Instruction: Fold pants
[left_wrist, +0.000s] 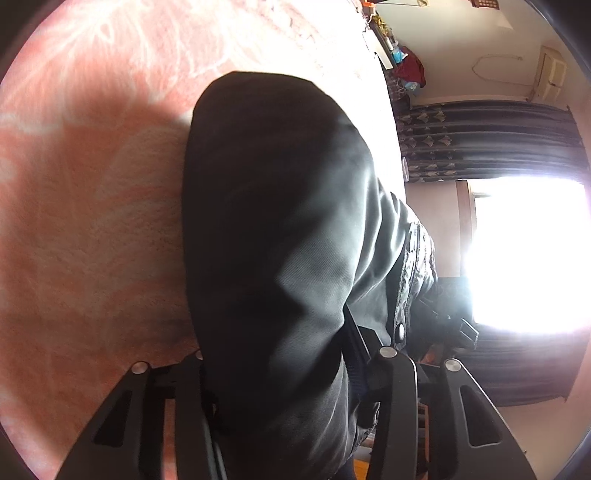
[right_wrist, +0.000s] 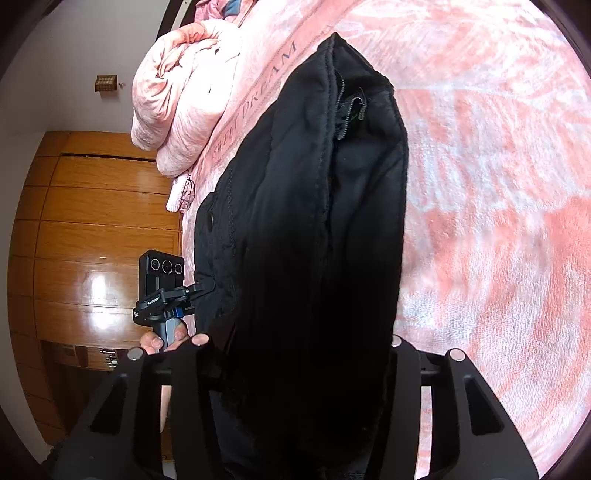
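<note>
A pink blanket (left_wrist: 85, 206) covered the bed below a bright window (left_wrist: 524, 251). The left claw (left_wrist: 291, 373) clamped a thick fold of the black pants (left_wrist: 280, 221). From the right wrist, wooden cupboards (right_wrist: 96, 229) stood behind; the right claw (right_wrist: 295, 358) gripped the pants (right_wrist: 314, 221) above the blanket (right_wrist: 498, 184).

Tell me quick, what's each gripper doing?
Left gripper: closed on the black fabric pants.
Right gripper: closed on the same pants.
</note>
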